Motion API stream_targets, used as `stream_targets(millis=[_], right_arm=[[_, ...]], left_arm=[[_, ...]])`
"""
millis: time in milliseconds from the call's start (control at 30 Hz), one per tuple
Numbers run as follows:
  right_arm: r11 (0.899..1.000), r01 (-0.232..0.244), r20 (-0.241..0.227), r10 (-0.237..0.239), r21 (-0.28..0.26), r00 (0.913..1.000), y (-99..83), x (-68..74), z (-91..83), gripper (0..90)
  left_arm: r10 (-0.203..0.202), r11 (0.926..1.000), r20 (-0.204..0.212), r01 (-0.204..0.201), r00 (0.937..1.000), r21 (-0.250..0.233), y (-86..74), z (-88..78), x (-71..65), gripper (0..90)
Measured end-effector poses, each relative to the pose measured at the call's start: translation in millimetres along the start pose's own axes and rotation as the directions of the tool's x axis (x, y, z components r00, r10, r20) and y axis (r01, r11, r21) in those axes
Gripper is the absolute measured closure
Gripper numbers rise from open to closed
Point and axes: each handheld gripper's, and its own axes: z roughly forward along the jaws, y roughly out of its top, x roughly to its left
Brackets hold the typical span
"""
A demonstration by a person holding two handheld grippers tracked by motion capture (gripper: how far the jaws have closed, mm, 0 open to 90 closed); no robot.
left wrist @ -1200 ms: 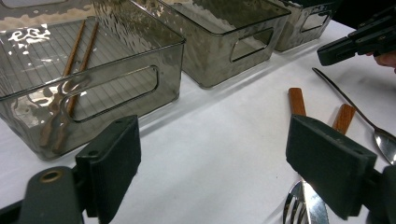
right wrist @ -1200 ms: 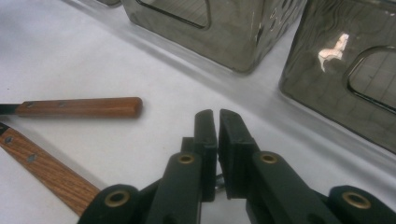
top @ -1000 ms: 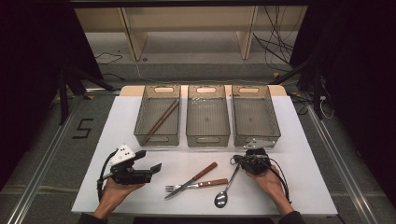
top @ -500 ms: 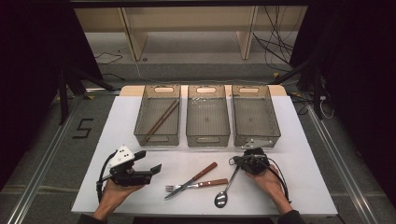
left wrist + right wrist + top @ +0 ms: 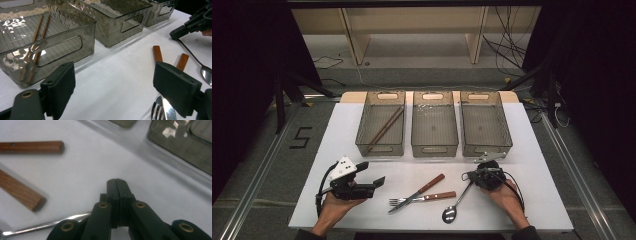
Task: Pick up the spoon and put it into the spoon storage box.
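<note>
While the right gripper [image 5: 471,176], jaws pressed together, is pinching the thin, slippery spoon [image 5: 455,203] handle at lower right, the left gripper [image 5: 377,182] is gaping empty.

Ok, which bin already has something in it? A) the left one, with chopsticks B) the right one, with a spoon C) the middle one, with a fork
A: the chopsticks lie in the left bin; the fork and spoon lie on the table.

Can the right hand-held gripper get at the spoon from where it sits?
Probably yes. The right hand-held gripper sits at the top end of the spoon handle, jaws shut, with bare table around it. Fork and knife lie to the left, clear of the spoon. It would need to open first.
</note>
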Motion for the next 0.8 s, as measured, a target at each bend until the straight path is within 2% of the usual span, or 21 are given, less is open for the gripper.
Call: stream_targets(millis=[167, 600, 800], right_arm=[[1.000, -0.007, -0.001, 0.007, 0.017, 1.0000, -8.8, 0.9, -8.8, 90.0], [0.998, -0.025, 0.033, 0.023, 0.066, 0.9992, -39.4, 3.4, -41.6, 90.0], [0.997, -0.030, 0.035, 0.027, 0.075, 0.9990, -46.0, 5.0, -49.6, 89.8]], left_arm=[[0.002, 1.0000, 0.002, -0.002, 1.0000, 0.000, 0.1, -0.2, -0.4, 17.7], [0.005, 1.0000, 0.004, -0.005, 1.0000, 0.003, -0.1, 0.9, -1.6, 17.7], [0.011, 0.9999, 0.003, -0.011, 0.9999, 0.003, 0.0, 1.2, -2.0, 17.7]])
